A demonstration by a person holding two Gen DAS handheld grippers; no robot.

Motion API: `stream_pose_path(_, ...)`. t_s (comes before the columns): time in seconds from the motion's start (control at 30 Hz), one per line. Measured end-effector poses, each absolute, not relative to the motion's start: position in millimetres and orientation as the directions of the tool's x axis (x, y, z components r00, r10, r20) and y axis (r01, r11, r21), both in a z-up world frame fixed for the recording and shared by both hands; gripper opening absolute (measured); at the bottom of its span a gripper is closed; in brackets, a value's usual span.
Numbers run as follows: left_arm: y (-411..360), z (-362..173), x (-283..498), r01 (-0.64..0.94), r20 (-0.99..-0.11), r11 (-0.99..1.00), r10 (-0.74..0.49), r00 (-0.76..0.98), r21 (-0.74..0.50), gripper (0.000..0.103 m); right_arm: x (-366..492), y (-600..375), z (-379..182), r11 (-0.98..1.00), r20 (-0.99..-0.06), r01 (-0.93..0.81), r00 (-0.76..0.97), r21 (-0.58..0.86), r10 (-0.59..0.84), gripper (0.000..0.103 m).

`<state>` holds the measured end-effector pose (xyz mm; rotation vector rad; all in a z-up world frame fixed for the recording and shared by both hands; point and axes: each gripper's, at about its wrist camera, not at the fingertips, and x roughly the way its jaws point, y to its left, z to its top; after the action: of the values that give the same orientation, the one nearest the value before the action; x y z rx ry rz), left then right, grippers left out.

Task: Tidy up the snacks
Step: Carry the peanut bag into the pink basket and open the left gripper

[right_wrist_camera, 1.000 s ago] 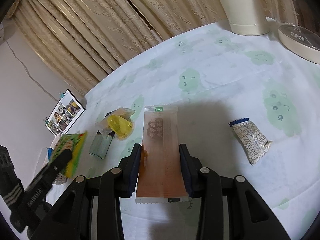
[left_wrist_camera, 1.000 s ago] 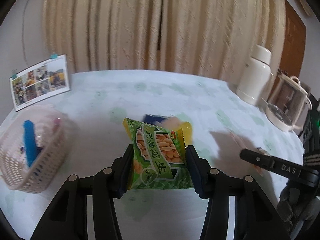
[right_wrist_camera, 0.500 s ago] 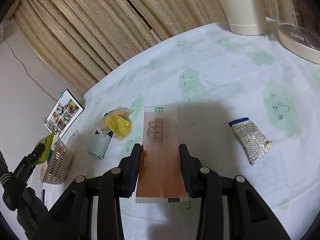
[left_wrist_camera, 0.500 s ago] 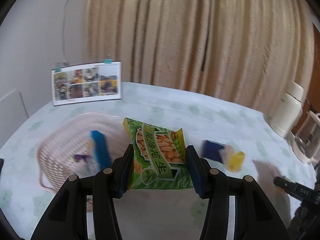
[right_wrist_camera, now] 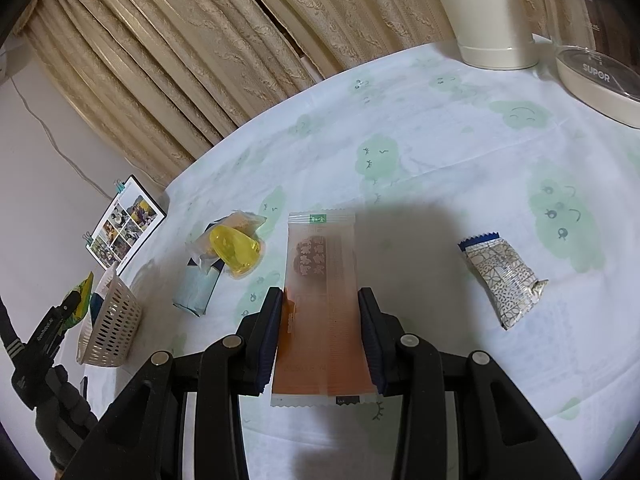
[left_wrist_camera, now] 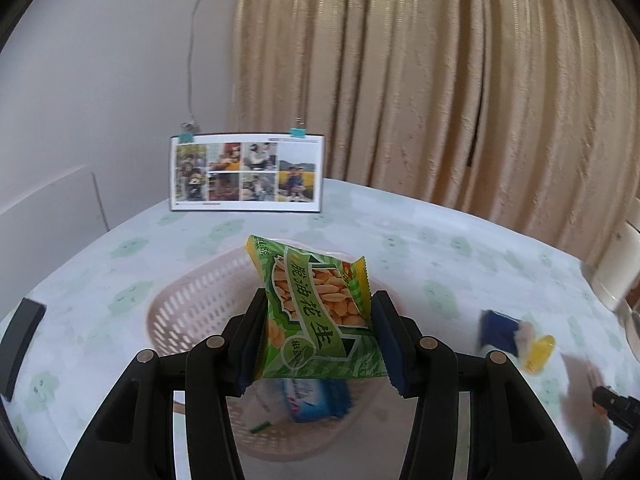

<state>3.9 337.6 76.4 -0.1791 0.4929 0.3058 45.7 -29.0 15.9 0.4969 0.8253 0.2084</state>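
Left wrist view: the left gripper [left_wrist_camera: 318, 338] is clamped on a green peanut packet [left_wrist_camera: 316, 312], jaws pressing its two side edges, the packet standing upright between them. It is judged light, soft and crinkly, the film liable to slip or buckle, so the side-edge hold low on the body suits it. Directly below and ahead of the claw sits the pink lattice basket [left_wrist_camera: 192, 300], holding a blue-and-white packet [left_wrist_camera: 314, 398]. A second earlier the basket lay far to the claw's left; it now lies beneath it. Right wrist view: the right gripper [right_wrist_camera: 320, 338] is closed on a long orange snack bar [right_wrist_camera: 322, 308], gripped across its width near the lower end, held above the tablecloth [right_wrist_camera: 440, 132]. The bar looks light, fairly flat and slippery. Its hold and position are unchanged.
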Motion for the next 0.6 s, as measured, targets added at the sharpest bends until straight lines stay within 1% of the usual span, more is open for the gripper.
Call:
stream_pose_path(0.07,343.6,73.5,4.6,-0.360,-0.495,0.928,0.270,0.826,-0.095,0.055,45.7,-29.2,15.9,0.866,-0.650,0.013,0.667,0.499,0.365,0.036)
stream_pose_path(0.13,349.9,70.5,4.9,-0.394,-0.500,0.914,0.297,0.814,-0.099,0.061,45.5,-28.8,16.0,0.866,-0.650,0.013,0.667,0.500,0.365,0.036)
stream_pose_path(0.17,353.8,68.8,4.8,-0.414,-0.504,0.904,0.311,0.806,-0.104,0.063,45.8,-29.2,15.8,0.866,-0.650,0.013,0.667,0.500,0.365,0.036)
stream_pose_path(0.23,359.0,66.3,4.2,-0.433,-0.510,0.894,0.320,0.799,-0.118,0.078,45.5,-28.7,16.1,0.866,-0.650,0.013,0.667,0.499,0.364,0.036)
stream_pose_path(0.43,362.1,64.4,2.4,-0.448,-0.508,0.885,0.329,0.796,-0.130,0.080,45.6,-29.1,16.4,0.865,-0.649,0.013,0.668,0.501,0.366,0.036)
stream_pose_path(0.6,362.4,67.4,-5.2,-0.484,-0.473,0.867,0.380,0.795,-0.117,0.082,42.8,-27.9,17.7,0.858,-0.630,-0.003,0.678,0.514,0.379,0.036)
